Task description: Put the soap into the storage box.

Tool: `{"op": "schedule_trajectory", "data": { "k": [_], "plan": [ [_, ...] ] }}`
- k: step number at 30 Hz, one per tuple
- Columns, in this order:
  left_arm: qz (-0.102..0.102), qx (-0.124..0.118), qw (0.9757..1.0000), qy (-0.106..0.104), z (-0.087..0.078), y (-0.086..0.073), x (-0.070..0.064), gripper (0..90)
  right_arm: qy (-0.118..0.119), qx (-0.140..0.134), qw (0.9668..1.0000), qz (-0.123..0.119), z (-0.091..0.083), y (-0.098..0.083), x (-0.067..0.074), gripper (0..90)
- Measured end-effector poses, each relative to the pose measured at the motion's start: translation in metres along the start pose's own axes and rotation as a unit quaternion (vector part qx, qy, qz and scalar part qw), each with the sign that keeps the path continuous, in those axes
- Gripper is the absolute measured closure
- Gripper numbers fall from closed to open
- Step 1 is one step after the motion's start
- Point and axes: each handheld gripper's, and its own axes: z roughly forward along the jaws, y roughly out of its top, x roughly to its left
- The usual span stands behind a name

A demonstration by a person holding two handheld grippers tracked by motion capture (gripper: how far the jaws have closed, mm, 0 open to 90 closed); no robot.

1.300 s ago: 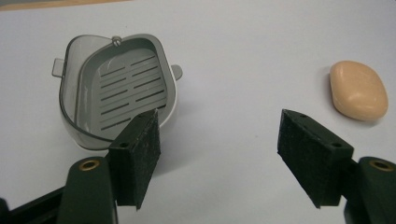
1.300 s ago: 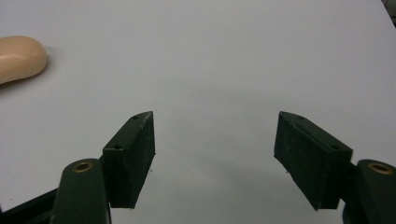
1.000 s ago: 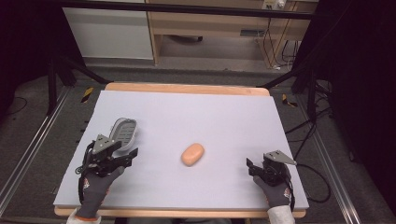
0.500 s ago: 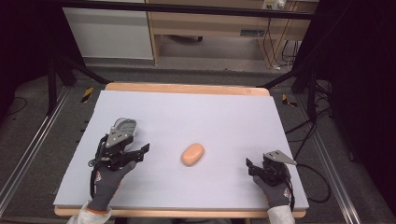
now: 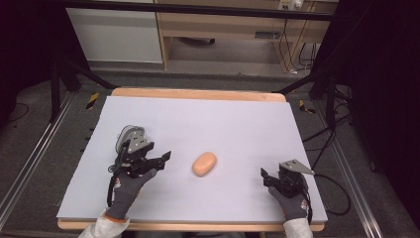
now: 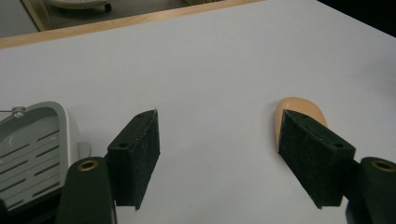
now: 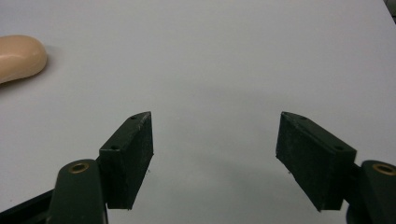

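Pale lavender tabletop [image 5: 237, 124] with a wooden edge stood on a dark floor, a light wooden cabinet behind it. No brand, label or writing was legible on anything in view.

Landmark: the peach-coloured oval object [image 5: 204, 163], lying on the tabletop slightly nearer the person than mid-board. Its long axis ran diagonally in the high view, from near-left to far-right, with the far-right end a little narrower.

Left hand-held gripper [image 5: 161, 158] sat just left of the oval object, apart from it, jaws spread wide with nothing between them. In the left gripper view the oval object [image 6: 294, 112] showed just beyond the right jaw's tip, partly hidden by it. A grey slotted dish [image 6: 32, 144] lay behind the left hand-held gripper, farther left of the oval.

Right hand-held gripper [image 5: 267, 177] rested well to the right of the oval object and nearer the person, jaws likewise released and empty.
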Motion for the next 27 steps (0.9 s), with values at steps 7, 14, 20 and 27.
{"op": "schedule_trajectory", "data": {
  "k": [7,14,20,27],
  "plan": [
    [0.005,0.004,1.0,-0.005,0.009,0.003,-0.006,28.5,0.0,0.0,1.0,-0.001,0.0,0.0,0.0,27.3],
    [0.011,0.013,0.9998,-0.013,0.021,0.007,-0.016,28.0,0.0,0.002,1.0,-0.002,0.001,0.0,0.0,27.3],
    [0.021,0.019,0.9994,-0.021,0.031,0.01,-0.026,27.7,-0.001,0.005,1.0,-0.004,0.001,0.0,0.0,27.3],
    [0.037,0.032,0.9984,-0.028,0.041,0.013,-0.036,27.4,0.003,0.005,1.0,-0.002,0.001,0.0,0.0,27.4]
  ]
}}
